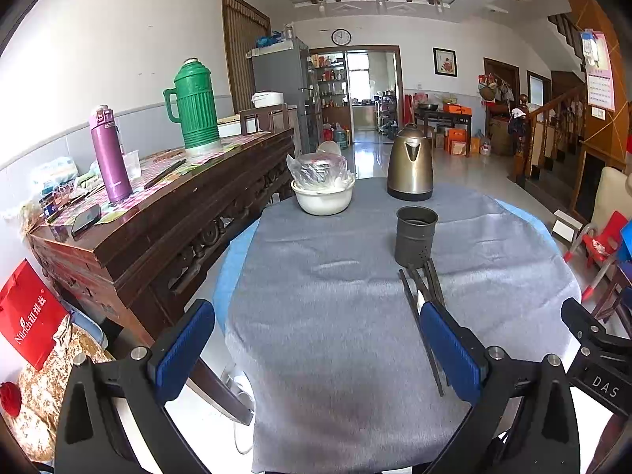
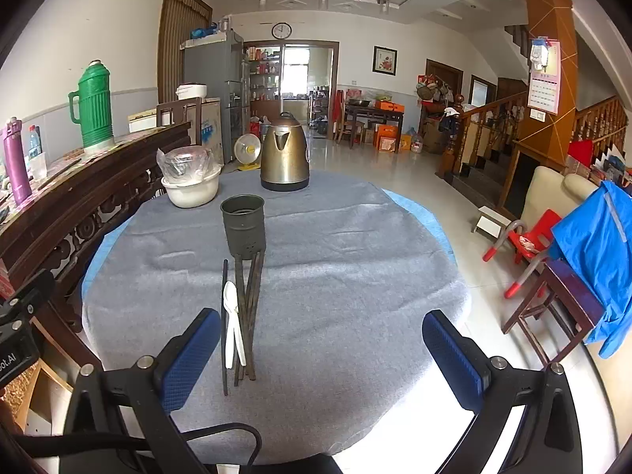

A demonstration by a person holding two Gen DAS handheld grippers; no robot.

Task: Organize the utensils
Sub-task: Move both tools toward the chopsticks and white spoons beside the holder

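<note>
A dark metal utensil cup [image 1: 415,235] [image 2: 243,226] stands upright on the grey tablecloth [image 1: 335,296] [image 2: 335,260]. Several dark chopsticks [image 1: 418,296] [image 2: 249,308] lie on the cloth just in front of it, and a white plastic spoon [image 2: 231,316] lies among them. My left gripper [image 1: 316,347] hangs open over the near part of the table, left of the chopsticks, its right finger covering part of them. My right gripper [image 2: 322,355] is open too, right of the chopsticks, with nothing between its blue pads [image 2: 454,359].
A brass-coloured kettle [image 1: 410,164] [image 2: 284,156] and a white bowl holding a bagged pot [image 1: 323,191] [image 2: 191,181] stand at the table's far side. A dark wooden sideboard [image 1: 166,217] at the left carries a green thermos [image 1: 195,108] and a purple flask [image 1: 110,156]. A red chair [image 2: 529,241] is right.
</note>
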